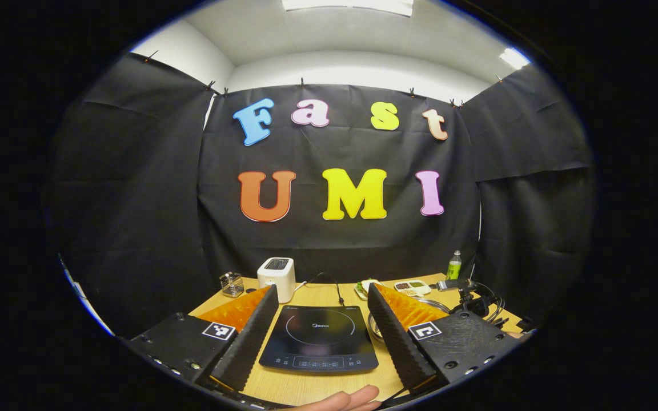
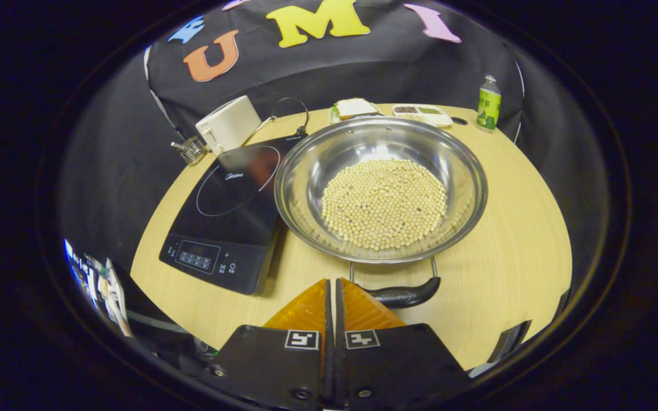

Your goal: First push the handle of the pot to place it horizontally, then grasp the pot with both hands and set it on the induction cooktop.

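Steel pot (image 2: 380, 194), wide, shallow and part-filled with pale beans (image 2: 385, 202), sits on the desk (image 2: 512, 228) just right of the cooktop (image 2: 232, 214); we judge it heavy, rigid and slippery, best taken by its near handle (image 2: 403, 295) and the opposite rim. Our right hand-held gripper (image 2: 332, 291), fingers closed and empty, is just beside that handle. Our left hand-held gripper (image 1: 323, 319) is wide open, holding nothing. We read "Midea" on the cooktop.

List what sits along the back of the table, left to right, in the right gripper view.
Wire basket → white toaster → sandwich plate → divided snack tray → green bottle.
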Tool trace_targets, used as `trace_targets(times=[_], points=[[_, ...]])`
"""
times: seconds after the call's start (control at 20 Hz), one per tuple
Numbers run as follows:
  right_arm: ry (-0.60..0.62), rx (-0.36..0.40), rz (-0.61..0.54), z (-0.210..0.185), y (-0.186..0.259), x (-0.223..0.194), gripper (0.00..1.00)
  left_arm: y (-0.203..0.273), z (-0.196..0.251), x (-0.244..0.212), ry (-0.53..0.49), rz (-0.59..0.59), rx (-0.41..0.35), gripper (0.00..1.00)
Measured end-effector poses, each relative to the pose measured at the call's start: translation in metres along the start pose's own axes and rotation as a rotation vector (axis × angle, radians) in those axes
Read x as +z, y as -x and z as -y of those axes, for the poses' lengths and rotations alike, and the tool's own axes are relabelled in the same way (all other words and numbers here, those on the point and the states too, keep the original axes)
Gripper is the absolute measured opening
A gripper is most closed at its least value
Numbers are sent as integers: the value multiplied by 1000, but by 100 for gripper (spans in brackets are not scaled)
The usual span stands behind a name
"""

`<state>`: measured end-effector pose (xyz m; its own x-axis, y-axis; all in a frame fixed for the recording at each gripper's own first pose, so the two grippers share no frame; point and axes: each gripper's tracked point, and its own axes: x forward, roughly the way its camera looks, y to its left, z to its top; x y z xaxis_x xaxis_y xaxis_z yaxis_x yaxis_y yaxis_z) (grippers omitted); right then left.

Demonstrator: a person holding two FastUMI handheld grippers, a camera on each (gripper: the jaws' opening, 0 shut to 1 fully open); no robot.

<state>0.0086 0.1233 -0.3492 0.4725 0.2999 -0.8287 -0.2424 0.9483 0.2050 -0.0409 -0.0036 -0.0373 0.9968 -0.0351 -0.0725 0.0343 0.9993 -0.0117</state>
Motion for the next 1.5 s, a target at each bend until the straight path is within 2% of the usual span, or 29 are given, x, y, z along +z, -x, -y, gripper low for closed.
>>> trace_targets(times=[0.05, 0.15, 0.2, 0.45, 0.5, 0.55, 0.7, 0.75, 0.85, 0.95, 1.2, 1.35, 1.5], points=[[-2, 2, -4, 1, 0, -2, 4, 0, 0, 0, -2, -1, 2, 94], [-1, 2, -5, 5, 1, -2, 1, 0, 0, 3, -10, 6, 5, 94], [1, -2, -5, 8, 1, -2, 4, 1, 0, 5, -14, 11, 6, 94], [-2, -24, -1, 22, 4, 0, 4, 4, -2, 13, -19, 45, 16, 94], [-2, -28, -1, 26, 4, 1, 1, 4, -2, 14, -19, 50, 19, 94], [0, -29, 0, 28, 4, 2, 4, 5, -2, 14, -16, 53, 22, 94], [5, -37, 3, 37, 6, 3, 4, 8, 0, 17, 8, 58, 11, 94], [7, -42, 4, 42, 6, 5, 1, 10, 0, 20, 19, 66, 10, 94], [2, -44, 9, 50, 7, 7, 4, 13, 1, 27, 31, 79, 6, 94], [-11, -39, 10, 57, 7, 9, 1, 16, 1, 32, 26, 94, 6, 95], [-17, -40, 17, 80, 11, 14, 4, 16, 9, 38, 16, 109, 11, 95], [-19, -43, 26, 95, 13, 17, 4, 18, 23, 38, 26, 108, -12, 95], [-28, -42, 30, 110, 14, 21, 1, 16, 29, 39, 17, 112, -17, 95]])
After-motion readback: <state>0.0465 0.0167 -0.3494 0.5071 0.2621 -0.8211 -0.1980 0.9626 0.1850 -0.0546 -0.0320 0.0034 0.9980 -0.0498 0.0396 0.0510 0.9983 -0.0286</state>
